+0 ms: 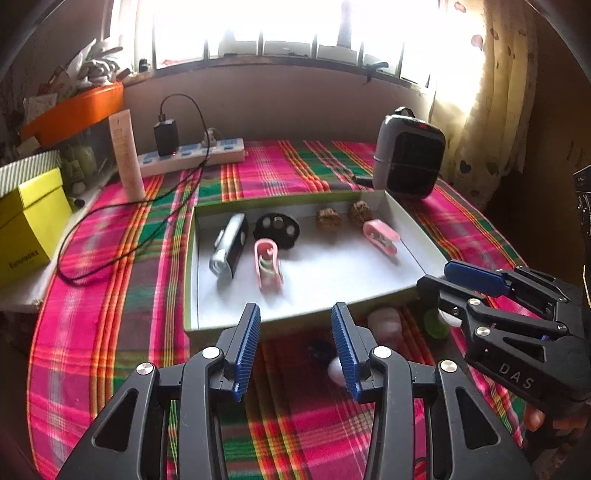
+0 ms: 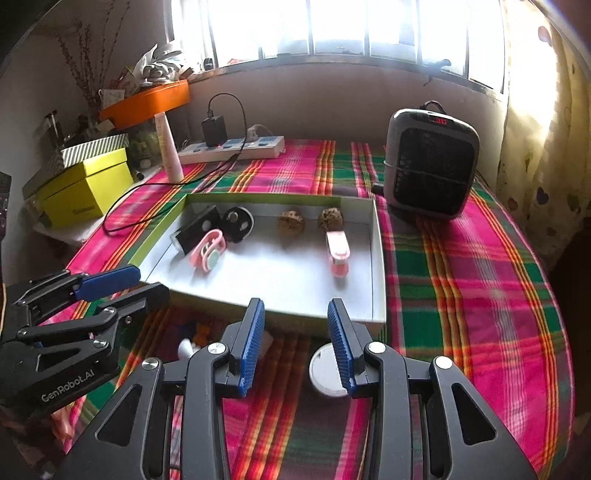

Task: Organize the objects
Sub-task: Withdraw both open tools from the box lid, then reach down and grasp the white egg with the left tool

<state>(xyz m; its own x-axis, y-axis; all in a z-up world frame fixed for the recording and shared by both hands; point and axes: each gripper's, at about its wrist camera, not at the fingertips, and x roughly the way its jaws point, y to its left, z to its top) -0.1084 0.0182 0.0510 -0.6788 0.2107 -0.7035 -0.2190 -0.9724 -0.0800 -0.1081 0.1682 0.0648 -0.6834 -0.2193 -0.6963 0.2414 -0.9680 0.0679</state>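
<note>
Right wrist view reads "GenRobot.AI" on my left gripper (image 2: 110,286); left wrist view reads "DAS" on my right gripper (image 1: 448,286); both sets of jaws stand wide, holding nothing; a shallow white tray (image 1: 306,312) on the bench's plaid cloth (image 2: 461,295) holds two pink clips, two walnuts and dark gadgets; a white lid (image 2: 325,373) lies outside, near my right jaws; a heater (image 2: 430,166) stands under the bright window.

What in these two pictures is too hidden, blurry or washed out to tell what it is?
- Small items in front of the tray: left wrist view, blurred and partly behind the left gripper; a pale pink object and green piece stay unidentifiable.
- White round object: right wrist view, half behind the right gripper.
- Outside the window: overexposed.
- Orange tray's contents: too small.
</note>
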